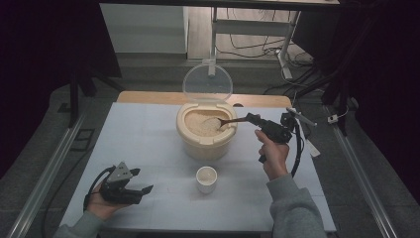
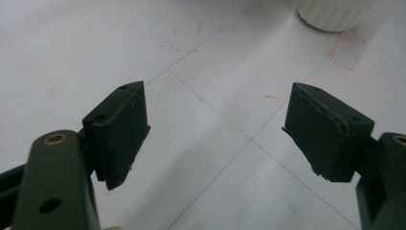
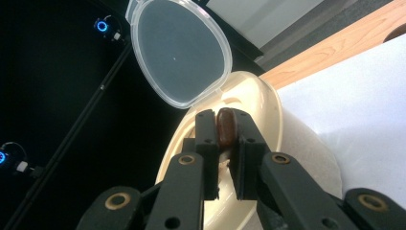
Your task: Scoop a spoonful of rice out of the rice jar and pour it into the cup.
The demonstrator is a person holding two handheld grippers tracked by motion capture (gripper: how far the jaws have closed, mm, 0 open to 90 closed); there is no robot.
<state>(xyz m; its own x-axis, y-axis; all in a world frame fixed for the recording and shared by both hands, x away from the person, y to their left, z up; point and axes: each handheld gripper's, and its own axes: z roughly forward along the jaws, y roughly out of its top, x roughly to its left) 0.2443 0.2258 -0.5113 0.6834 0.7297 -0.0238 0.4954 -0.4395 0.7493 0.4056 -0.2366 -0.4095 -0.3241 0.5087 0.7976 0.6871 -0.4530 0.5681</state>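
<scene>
A brown wooden spoon (image 1: pixel 225 121) lies with its bowl dipped into the rice (image 1: pixel 200 124) filling the cream container (image 1: pixel 205 141) at the far middle of the tabletop (image 1: pixel 148 144). Its handle end is pinched between the closed jaws of the right gripper (image 3: pixel 225 125), so it can likely scoop. The clear lid (image 1: pixel 207 83) stands flipped up, out of the way. A small white cup (image 1: pixel 206 179) waits just in front, probably for the rice. The left gripper (image 1: pixel 143 190) rests idle at the near left, jaws wide and empty.
</scene>
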